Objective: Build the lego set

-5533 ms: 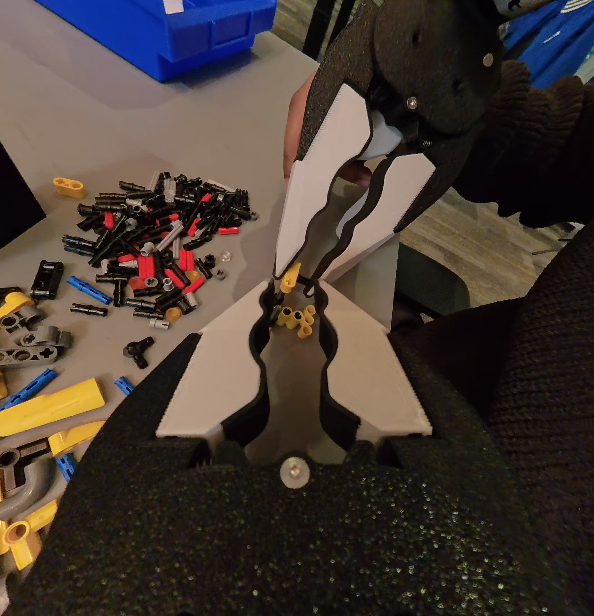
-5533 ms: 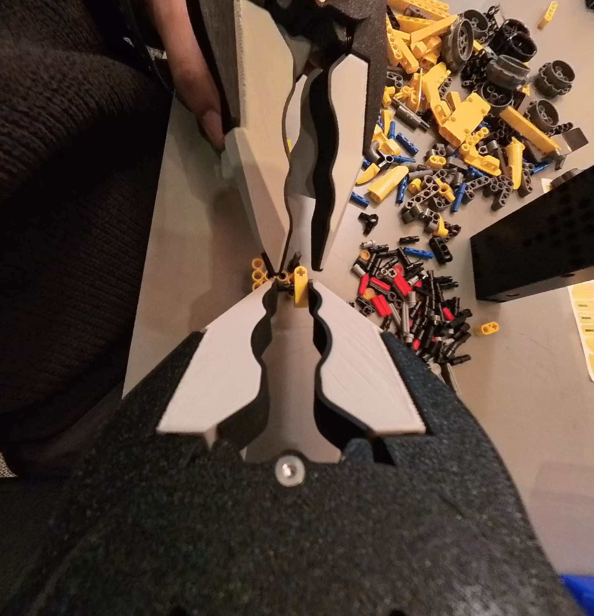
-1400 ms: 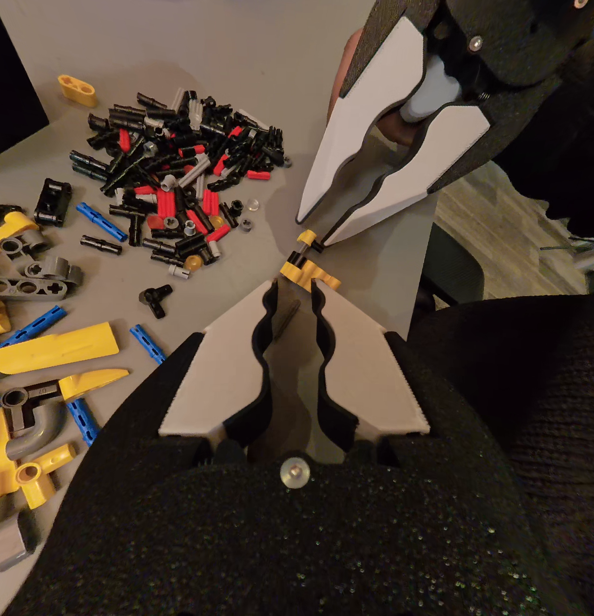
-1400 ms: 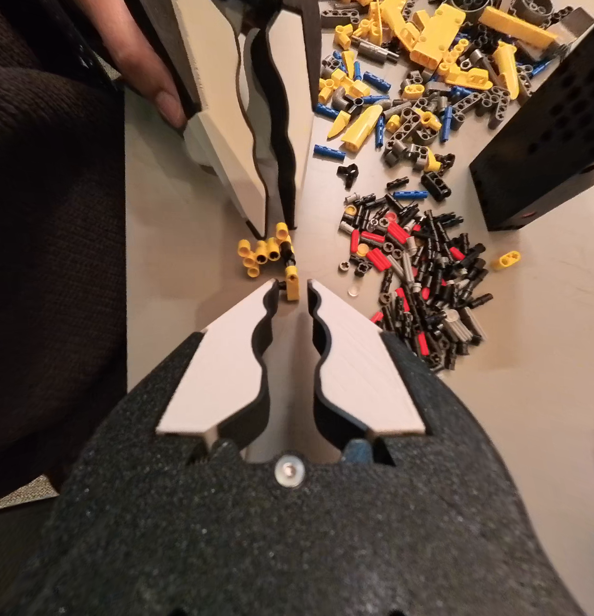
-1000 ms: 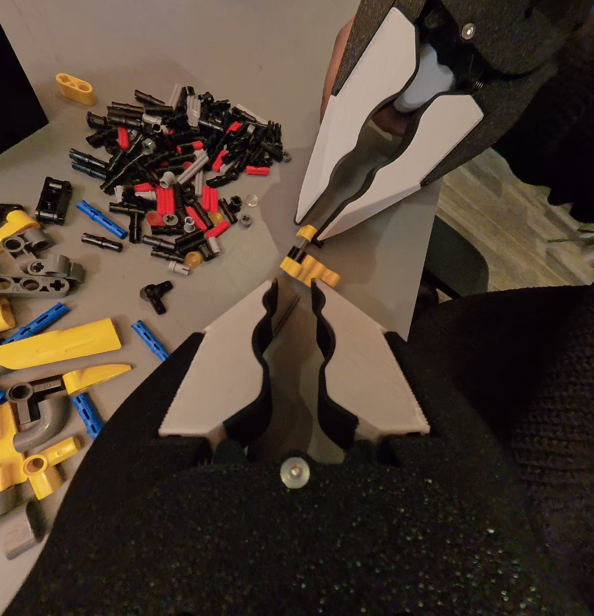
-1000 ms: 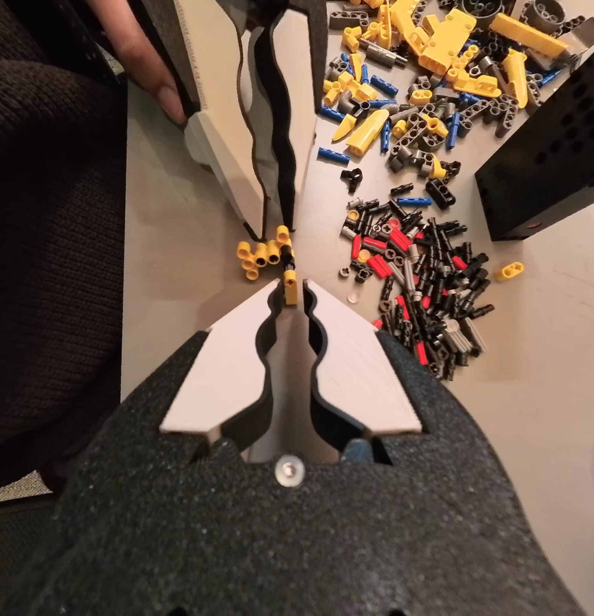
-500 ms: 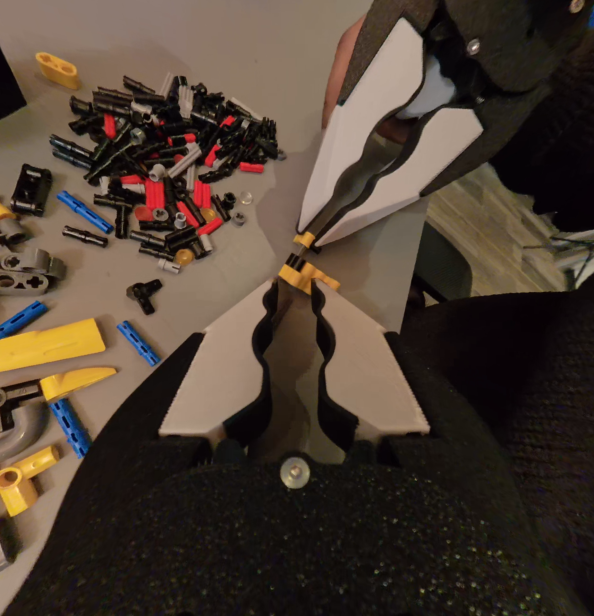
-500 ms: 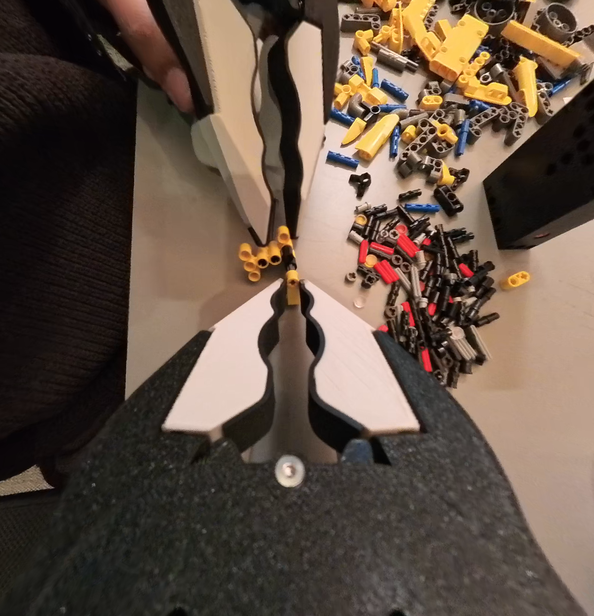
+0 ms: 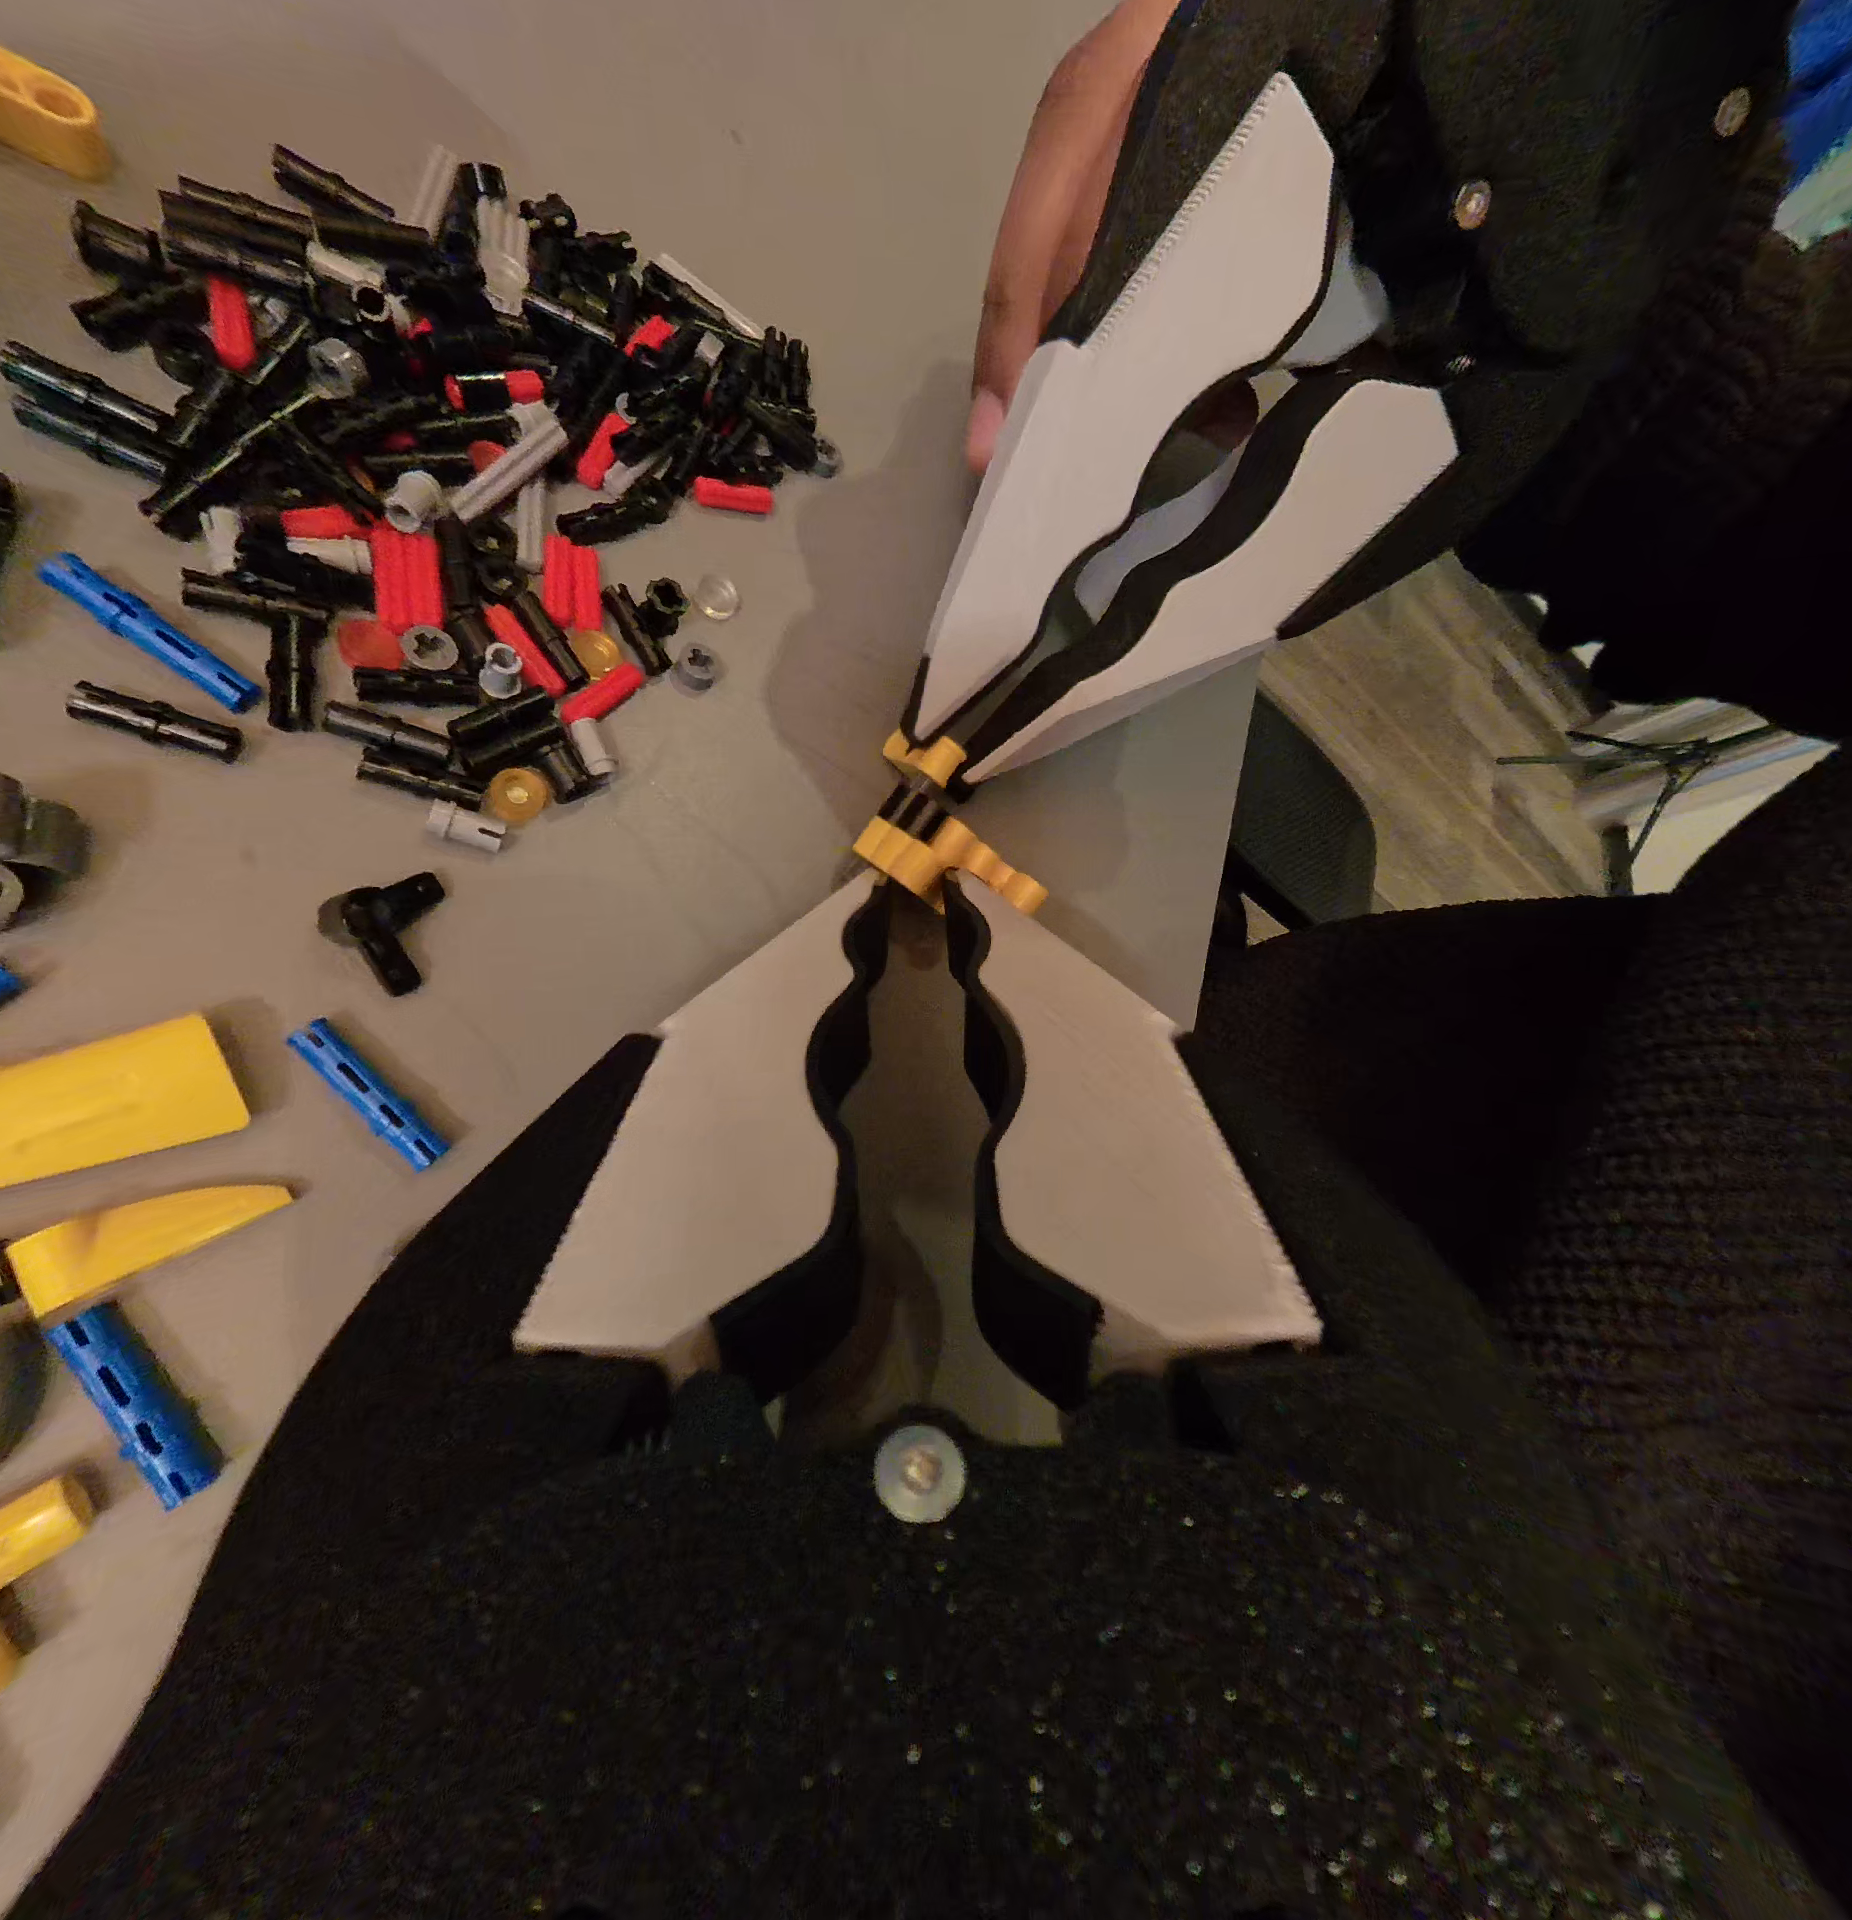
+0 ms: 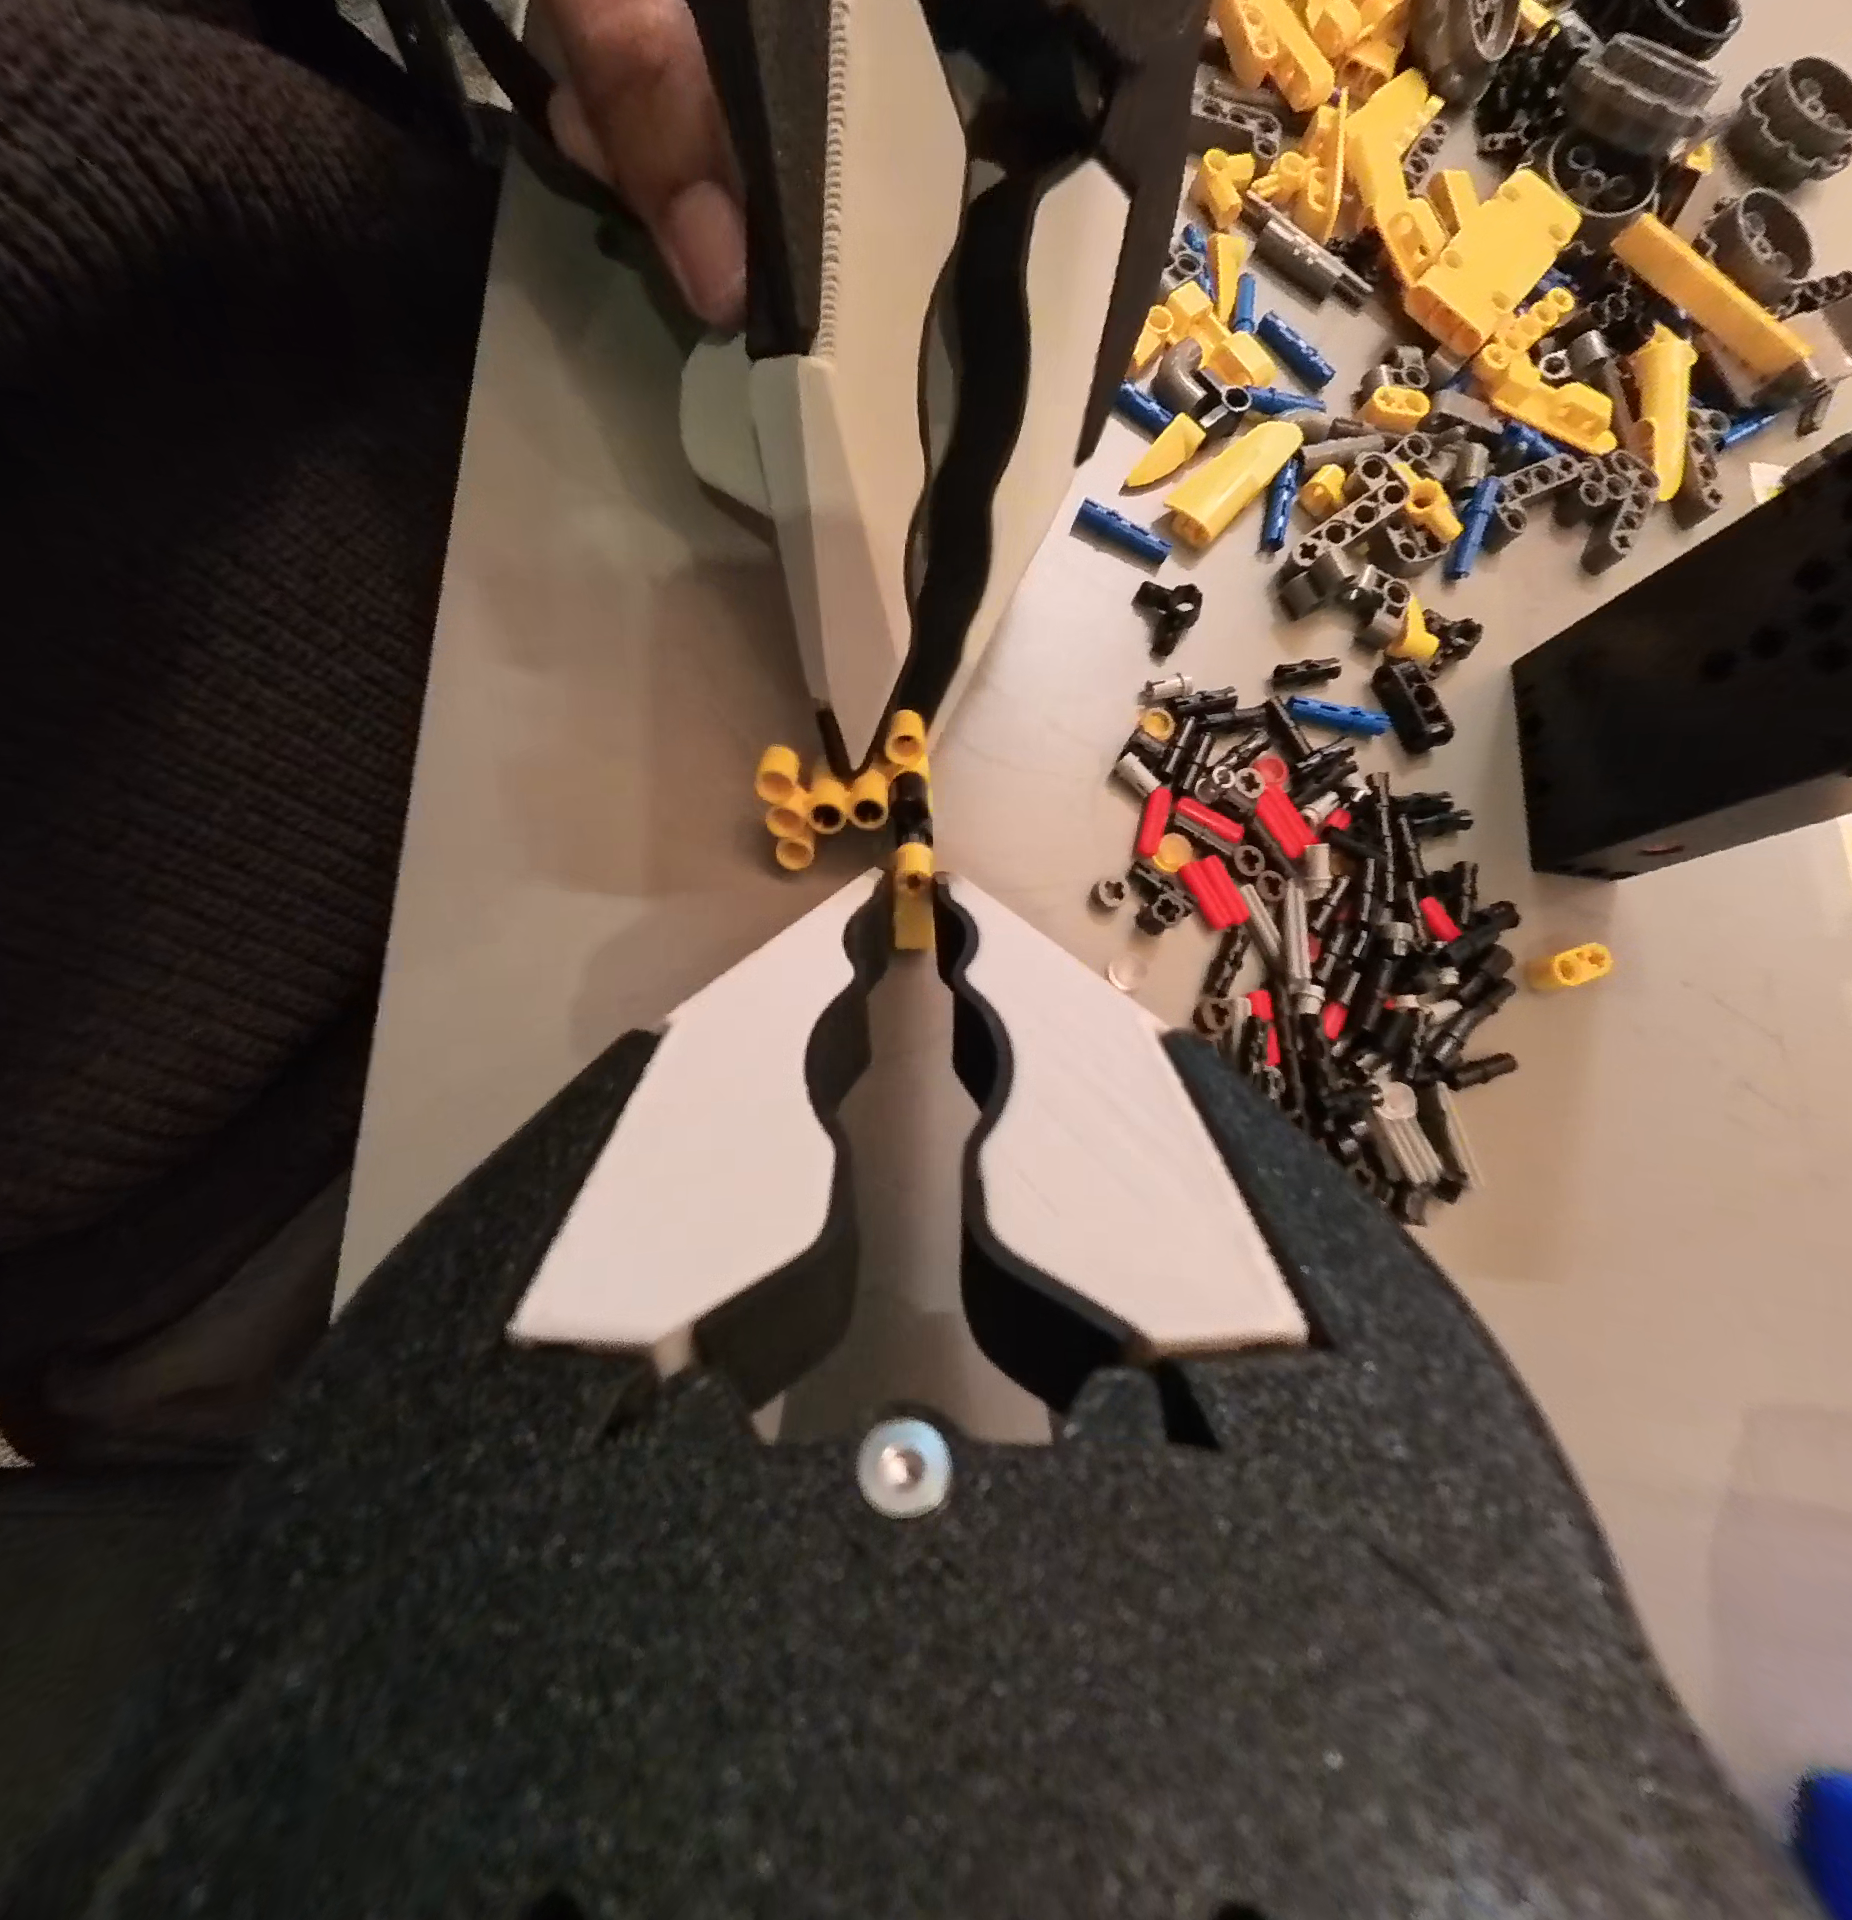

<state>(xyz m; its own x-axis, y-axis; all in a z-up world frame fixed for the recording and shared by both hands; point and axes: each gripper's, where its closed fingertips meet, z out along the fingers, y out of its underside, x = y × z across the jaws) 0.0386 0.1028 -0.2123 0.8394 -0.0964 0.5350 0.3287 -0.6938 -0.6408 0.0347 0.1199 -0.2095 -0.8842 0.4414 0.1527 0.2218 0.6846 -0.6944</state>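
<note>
A yellow multi-hole connector [image 9: 943,857] is joined by a black pin [image 9: 911,802] to a small yellow connector [image 9: 917,756], near the table's corner. My left gripper [image 9: 911,896] is shut on the multi-hole connector. My right gripper [image 9: 934,750] reaches in from the upper right, shut on the small connector. In the right wrist view my right gripper [image 10: 909,891] pinches the small connector [image 10: 909,914]. The pin [image 10: 909,805] leads to the multi-hole connector [image 10: 828,802], held by the left gripper [image 10: 868,756] coming from above. The two grippers point tip to tip.
A pile of black, red and grey pins [image 9: 413,468] lies left of the grippers and also shows in the right wrist view [image 10: 1317,935]. Yellow and grey parts and wheels [image 10: 1473,260] lie beyond. A black box [image 10: 1711,727] stands at the right. The table edge [image 9: 1228,831] is close.
Both grippers were open around the joined pieces 1.4 s ago. The right closed on the small connector first, then the left closed on the multi-hole connector.
</note>
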